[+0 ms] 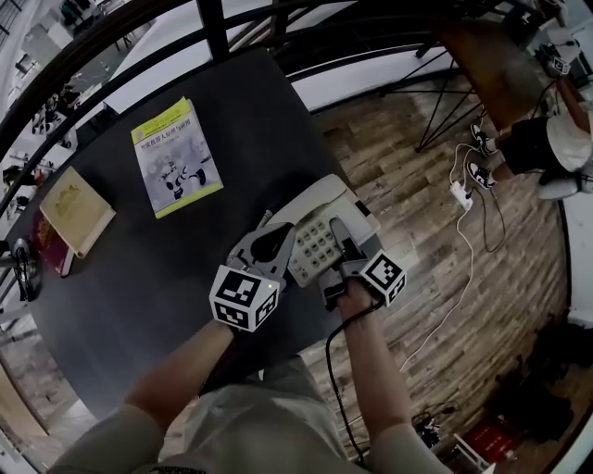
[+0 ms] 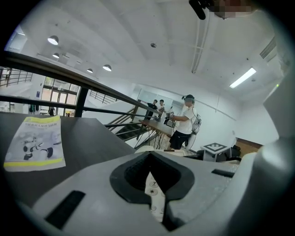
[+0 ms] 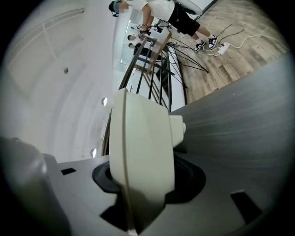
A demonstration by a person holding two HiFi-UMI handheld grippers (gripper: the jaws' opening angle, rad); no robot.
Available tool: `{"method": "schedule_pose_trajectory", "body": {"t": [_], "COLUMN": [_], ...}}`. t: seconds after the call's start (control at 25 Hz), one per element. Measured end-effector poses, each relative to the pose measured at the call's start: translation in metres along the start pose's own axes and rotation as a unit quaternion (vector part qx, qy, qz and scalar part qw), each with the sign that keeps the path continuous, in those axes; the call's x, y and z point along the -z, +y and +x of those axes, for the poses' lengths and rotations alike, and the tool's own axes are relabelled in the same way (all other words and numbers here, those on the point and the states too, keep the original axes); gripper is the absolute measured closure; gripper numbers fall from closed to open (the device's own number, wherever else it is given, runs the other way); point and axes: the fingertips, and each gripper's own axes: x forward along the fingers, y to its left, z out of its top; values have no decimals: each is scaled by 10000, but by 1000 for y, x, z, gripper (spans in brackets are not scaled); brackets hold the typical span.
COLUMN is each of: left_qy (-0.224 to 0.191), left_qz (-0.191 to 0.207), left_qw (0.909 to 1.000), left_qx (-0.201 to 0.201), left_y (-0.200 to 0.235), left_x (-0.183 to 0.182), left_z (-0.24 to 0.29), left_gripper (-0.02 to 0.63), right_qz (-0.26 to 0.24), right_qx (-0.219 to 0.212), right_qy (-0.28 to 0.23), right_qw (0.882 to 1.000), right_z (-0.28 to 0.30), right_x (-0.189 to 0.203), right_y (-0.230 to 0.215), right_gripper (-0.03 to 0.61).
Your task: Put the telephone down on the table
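The cream telephone (image 1: pixel 320 230) with its grey keypad is at the right edge of the dark table (image 1: pixel 139 278), held from both sides. Whether its base touches the table I cannot tell. My left gripper (image 1: pixel 276 245) is shut on its left edge. In the left gripper view the keypad (image 2: pixel 152 190) shows through the narrow slit between the jaws of the left gripper (image 2: pixel 159 205). My right gripper (image 1: pixel 341 261) is shut on its near right side. In the right gripper view the cream body (image 3: pixel 143 138) fills the jaws of the right gripper (image 3: pixel 138 205).
A yellow-edged booklet (image 1: pixel 176 159) lies at the table's back. A tan book (image 1: pixel 76 211) and a red one (image 1: pixel 51 245) sit at the left. A black railing (image 1: pixel 213 28) runs behind. A power strip (image 1: pixel 460 193) lies on the wooden floor. A person (image 2: pixel 185 124) stands far off.
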Motion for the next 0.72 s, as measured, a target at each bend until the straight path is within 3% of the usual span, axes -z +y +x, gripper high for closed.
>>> {"method": "schedule_pose_trajectory", "body": {"t": [0.2,0.4,0.72], "left_qy": [62,183,304], "left_qz": [10,175,214], "left_qw": [10000,9995,9993], "left_qx": [-29,-180,-68], "left_y": [2,18,17], "left_x": [7,13,20], "left_z": [2,7,7], "left_gripper": [609,609,609], "right_qz": [-239,-566,-1322], "right_qx": [177,1023,2022], "right_qy": [-34,69,235], "right_qw": [9996,9931,9701], "right_z": [0,10,6], "right_x": [0,8,7], "right_y": [-7,-22,-36], "right_gripper": [368,319,208]}}
